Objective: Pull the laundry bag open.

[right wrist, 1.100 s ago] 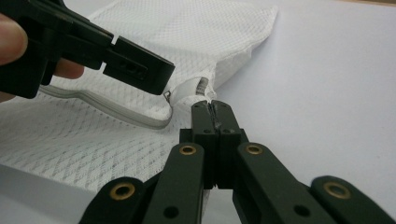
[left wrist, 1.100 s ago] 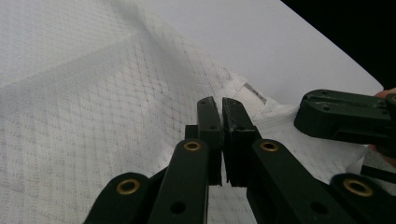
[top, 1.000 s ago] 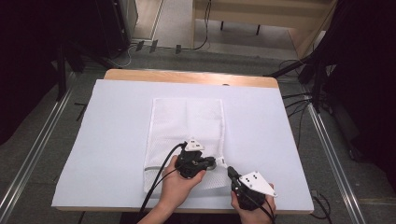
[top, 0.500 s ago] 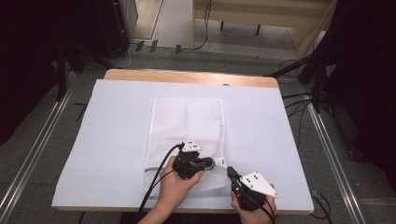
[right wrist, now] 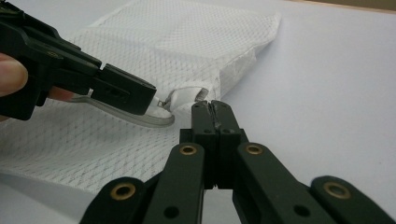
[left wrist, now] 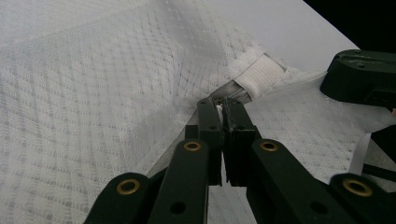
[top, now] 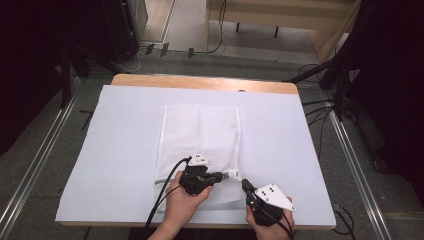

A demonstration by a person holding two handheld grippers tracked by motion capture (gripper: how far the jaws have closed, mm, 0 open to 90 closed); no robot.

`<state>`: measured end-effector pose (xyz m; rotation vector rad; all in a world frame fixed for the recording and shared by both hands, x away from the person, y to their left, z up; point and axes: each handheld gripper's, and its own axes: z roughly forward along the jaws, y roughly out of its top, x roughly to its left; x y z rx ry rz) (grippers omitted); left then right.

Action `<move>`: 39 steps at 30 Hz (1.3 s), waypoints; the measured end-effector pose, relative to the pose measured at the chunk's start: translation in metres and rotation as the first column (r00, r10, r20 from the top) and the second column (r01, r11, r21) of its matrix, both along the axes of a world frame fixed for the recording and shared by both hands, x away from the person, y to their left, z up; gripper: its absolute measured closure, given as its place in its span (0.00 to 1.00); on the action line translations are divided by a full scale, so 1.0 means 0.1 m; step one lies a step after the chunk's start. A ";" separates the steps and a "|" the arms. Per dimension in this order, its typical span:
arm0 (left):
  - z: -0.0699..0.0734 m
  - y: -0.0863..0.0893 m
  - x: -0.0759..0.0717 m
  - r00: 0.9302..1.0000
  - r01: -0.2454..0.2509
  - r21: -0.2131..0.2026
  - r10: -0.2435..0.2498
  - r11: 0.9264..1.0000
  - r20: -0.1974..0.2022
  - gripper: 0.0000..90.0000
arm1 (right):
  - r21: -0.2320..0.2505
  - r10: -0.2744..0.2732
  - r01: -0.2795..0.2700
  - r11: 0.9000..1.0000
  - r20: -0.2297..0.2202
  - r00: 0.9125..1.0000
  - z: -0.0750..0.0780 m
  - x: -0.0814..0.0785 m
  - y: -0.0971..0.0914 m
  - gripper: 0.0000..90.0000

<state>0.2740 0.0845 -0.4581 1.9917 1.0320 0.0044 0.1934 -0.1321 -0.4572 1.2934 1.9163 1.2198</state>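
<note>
- High view: we see the white mesh laundry bag (top: 200, 140) lying flat on the counter (top: 115, 150), near its front edge. The left gripper (top: 220, 176) rests on the bag's near right corner, and the right gripper (top: 246, 186) sits just beside that corner, on the bare counter. The zipper end is too small here to read.
- Left gripper view: the jaws are together, clamped on the zipper pull (left wrist: 219, 105) beside the white fabric tab (left wrist: 258, 74). How far the zipper is open we cannot tell (the mesh folds hide the teeth).
- Right gripper view: the jaws are pressed together with nothing visible between them, pointing at the bag's corner. The left gripper holds the pull at the zipper's end, so we judge the zipper work is either just starting or almost finished.
</note>
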 end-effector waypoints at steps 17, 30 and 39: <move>-0.03 0.20 0.01 0.998 -0.066 -0.007 0.066 0.998 -0.018 0.99 | -0.009 -0.025 0.025 1.000 0.025 0.999 0.04 0.00 -0.03 1.00; 0.01 1.02 0.04 0.971 -0.240 0.024 0.240 0.971 -0.016 0.99 | -0.017 -0.068 0.069 0.998 0.035 0.997 0.08 0.01 -0.19 1.00; 0.00 1.55 -0.09 0.948 -0.317 0.020 0.318 0.948 -0.028 0.99 | -0.023 -0.053 0.054 0.998 0.017 0.998 0.05 0.02 -0.17 1.00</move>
